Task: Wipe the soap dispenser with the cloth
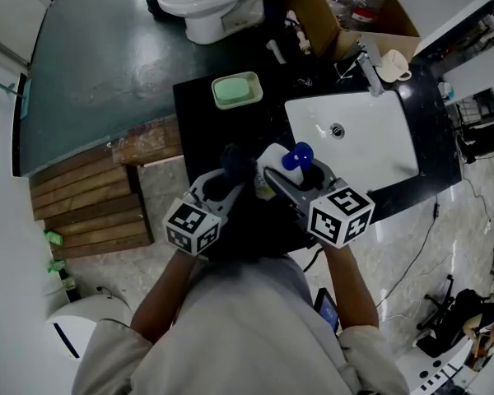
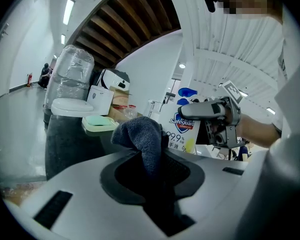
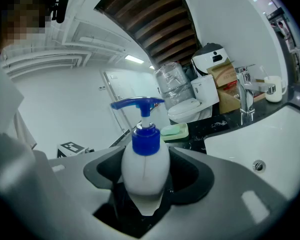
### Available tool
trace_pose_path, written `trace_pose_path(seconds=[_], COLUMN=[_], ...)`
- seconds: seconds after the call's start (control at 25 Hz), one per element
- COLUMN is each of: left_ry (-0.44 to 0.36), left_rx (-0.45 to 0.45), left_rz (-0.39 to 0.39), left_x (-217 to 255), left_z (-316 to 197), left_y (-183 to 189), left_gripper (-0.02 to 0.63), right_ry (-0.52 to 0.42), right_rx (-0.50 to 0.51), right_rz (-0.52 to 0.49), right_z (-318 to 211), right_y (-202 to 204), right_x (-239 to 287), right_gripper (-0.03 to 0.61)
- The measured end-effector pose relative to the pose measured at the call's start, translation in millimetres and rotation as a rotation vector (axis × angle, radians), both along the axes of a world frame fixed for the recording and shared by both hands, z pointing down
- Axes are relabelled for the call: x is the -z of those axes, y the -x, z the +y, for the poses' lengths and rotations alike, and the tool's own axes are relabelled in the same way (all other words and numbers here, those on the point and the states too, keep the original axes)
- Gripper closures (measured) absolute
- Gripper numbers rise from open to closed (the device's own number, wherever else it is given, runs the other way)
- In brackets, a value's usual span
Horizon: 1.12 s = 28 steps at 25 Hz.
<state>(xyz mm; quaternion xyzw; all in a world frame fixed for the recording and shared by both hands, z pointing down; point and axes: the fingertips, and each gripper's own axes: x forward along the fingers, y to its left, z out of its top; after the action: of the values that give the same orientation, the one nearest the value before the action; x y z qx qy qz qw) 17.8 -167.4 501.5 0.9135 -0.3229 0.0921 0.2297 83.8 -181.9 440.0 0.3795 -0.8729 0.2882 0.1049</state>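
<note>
The soap dispenser [image 3: 145, 169] is a white bottle with a blue pump [image 1: 297, 156]. My right gripper [image 3: 145, 186] is shut on its body and holds it upright above the black counter's front edge. My left gripper [image 2: 150, 159] is shut on a bunched dark blue cloth [image 2: 140, 136]. In the head view the cloth [image 1: 237, 164] sits just left of the bottle [image 1: 272, 160], between the left gripper [image 1: 233, 181] and the right gripper [image 1: 290, 176]. The left gripper view shows the labelled bottle [image 2: 182, 131] close behind the cloth; I cannot tell whether they touch.
A white sink basin [image 1: 387, 142] with a faucet [image 1: 369, 68] and a cup [image 1: 393, 66] lies to the right in the black counter [image 1: 199, 130]. A green soap dish [image 1: 236, 90] sits further back. A toilet [image 1: 206, 2] and a cardboard box [image 1: 317, 15] stand behind.
</note>
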Motion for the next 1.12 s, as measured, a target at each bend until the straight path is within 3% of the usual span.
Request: trace_pose_path(seconds=[1.12], left_ry=[-0.025], left_rx=[-0.054], left_rz=[-0.023], left_x=[18], left_z=[19], left_y=[-13], left_gripper=[0.525], right_ry=[0.003], right_rx=[-0.011], right_rz=[-0.011], right_z=[-2], right_y=[0], right_x=[0], right_gripper=[0.319])
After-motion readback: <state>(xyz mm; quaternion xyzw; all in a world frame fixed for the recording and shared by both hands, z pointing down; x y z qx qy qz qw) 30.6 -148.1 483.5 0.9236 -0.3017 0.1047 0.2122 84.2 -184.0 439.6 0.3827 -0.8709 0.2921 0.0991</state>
